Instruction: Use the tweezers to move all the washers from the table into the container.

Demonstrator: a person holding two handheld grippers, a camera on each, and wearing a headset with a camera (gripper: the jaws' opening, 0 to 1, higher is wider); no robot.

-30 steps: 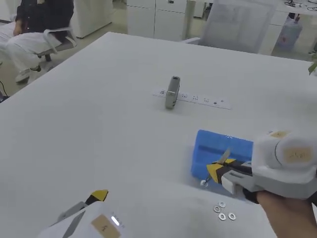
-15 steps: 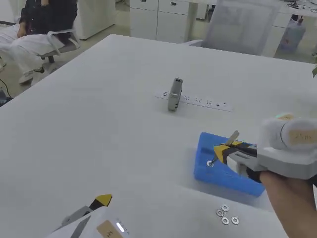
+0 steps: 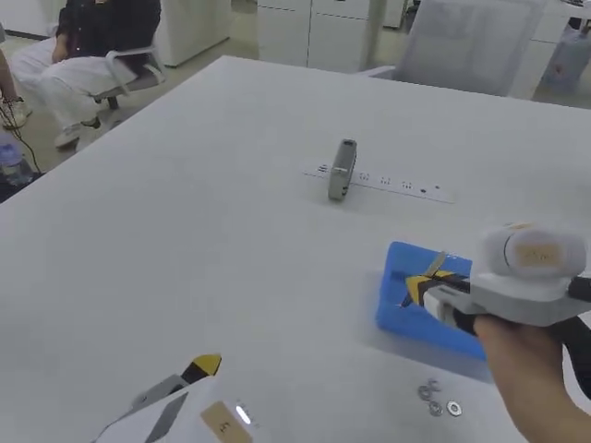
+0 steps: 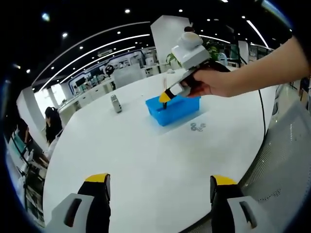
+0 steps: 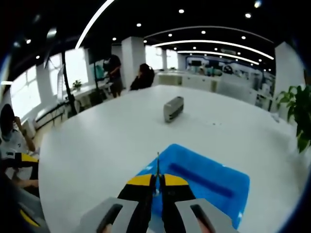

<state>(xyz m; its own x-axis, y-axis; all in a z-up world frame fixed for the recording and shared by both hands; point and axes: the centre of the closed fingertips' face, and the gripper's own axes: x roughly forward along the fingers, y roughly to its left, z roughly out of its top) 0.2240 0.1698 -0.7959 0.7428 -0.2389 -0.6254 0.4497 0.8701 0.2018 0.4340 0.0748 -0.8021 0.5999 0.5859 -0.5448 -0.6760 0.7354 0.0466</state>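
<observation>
As it stands, step: drop-off, my read. The tweezers (image 5: 157,165) tips hang over the container (image 5: 209,177) (blue, open-top), close to its left rim.
right gripper (image 5: 156,182): jaws clamped tight on the tweezers, shank pinched between the yellow tips.
left gripper (image 4: 159,179): jaws spread wide, nothing between them. It sits low at the near-left of the table (image 3: 185,231), well apart from the work.
washer in tweezers: can't tell, tips too small to resolve.
washers (image 3: 439,399): small cluster, three or so, flat on the table on the near side of the container. Near it, not touching.
container position: near-right part of the table.
clutter: grey block (image 3: 342,169) by a flush socket strip (image 3: 397,186), on the far side of the container, well clear of the path.
release: bring the tips further right, past the rim and over the middle, and go low before easing off. A washer let go high or at the rim likely bounces out.
grip: the right jaws set the tweezer squeeze. Ease them slightly, don't open fully, or the tweezers drop too.
next pick: washers lie flat and thin. Expect a shallow approach, one tip under the edge or through the hole, one washer at a time.
risk: sweeping the cluster with the tips could scatter it toward the near table edge.
</observation>
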